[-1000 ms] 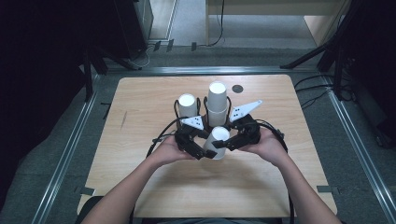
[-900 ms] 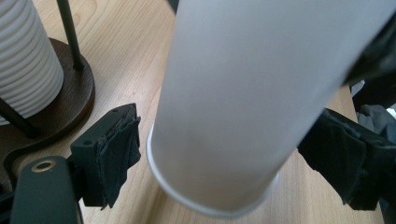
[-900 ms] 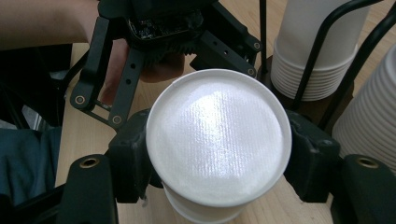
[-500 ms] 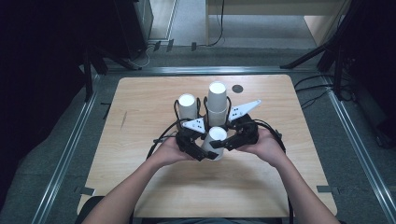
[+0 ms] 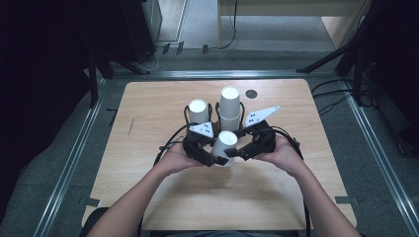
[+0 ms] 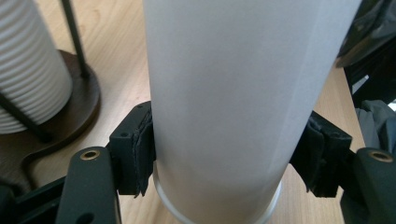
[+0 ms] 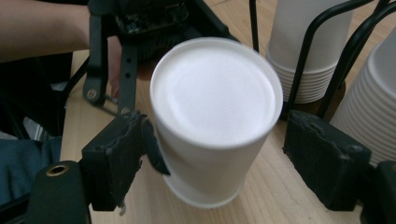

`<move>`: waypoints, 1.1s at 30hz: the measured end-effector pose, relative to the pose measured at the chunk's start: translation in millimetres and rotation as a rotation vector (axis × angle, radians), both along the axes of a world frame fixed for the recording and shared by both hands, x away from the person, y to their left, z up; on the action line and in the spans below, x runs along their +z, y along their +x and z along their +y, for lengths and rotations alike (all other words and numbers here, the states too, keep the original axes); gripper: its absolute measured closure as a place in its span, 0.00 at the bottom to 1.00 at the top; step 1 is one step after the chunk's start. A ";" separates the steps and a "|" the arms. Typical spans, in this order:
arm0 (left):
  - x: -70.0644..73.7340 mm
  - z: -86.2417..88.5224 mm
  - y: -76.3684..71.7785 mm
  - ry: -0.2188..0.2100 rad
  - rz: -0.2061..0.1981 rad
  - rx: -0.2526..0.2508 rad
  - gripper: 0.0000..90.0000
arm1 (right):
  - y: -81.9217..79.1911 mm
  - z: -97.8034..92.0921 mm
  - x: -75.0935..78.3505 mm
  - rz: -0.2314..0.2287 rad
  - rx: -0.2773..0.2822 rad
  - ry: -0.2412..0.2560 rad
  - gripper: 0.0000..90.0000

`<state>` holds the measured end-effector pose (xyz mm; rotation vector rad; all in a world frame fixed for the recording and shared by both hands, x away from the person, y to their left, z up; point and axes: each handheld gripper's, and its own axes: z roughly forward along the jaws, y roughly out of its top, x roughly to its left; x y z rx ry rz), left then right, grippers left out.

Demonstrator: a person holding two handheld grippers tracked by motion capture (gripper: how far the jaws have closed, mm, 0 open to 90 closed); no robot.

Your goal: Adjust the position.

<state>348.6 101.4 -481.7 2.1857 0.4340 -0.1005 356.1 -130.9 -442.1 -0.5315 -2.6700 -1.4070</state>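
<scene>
A plain white paper cup [image 5: 226,146] stands upside down, flat base up, smooth-sided. The left gripper [image 5: 210,159] clamps it from 9 o'clock. The right gripper [image 5: 236,152] at 3 o'clock gapes wide, one pad touching

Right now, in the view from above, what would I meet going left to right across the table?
Left hand → left gripper → single cup → right gripper → right hand.

Wooden bench [image 5: 148,163]: dark wire rack [image 5: 216,114] w/ two white cup stacks, single upside-down cup [image 5: 225,147] in front, black disc [image 5: 251,93] at rear.
</scene>
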 end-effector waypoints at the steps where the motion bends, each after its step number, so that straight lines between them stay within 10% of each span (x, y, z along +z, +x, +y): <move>1: 0.9 1.7 0.5 0.004 0.004 0.005 0.35 | 0.0 -0.9 -0.3 0.008 0.009 -0.002 0.22; 13: 12.5 10.2 4.7 0.147 -0.010 0.013 0.34 | -2.8 -2.3 -12.3 -0.002 0.022 -0.063 0.23; 22: 22.7 13.0 9.6 0.176 -0.012 0.002 0.35 | -4.1 -3.4 -17.8 -0.015 0.015 -0.107 0.25; 33: 26.1 -3.8 21.3 0.297 -0.010 -0.087 0.35 | -3.7 -5.7 -19.5 -0.034 0.011 -0.108 0.26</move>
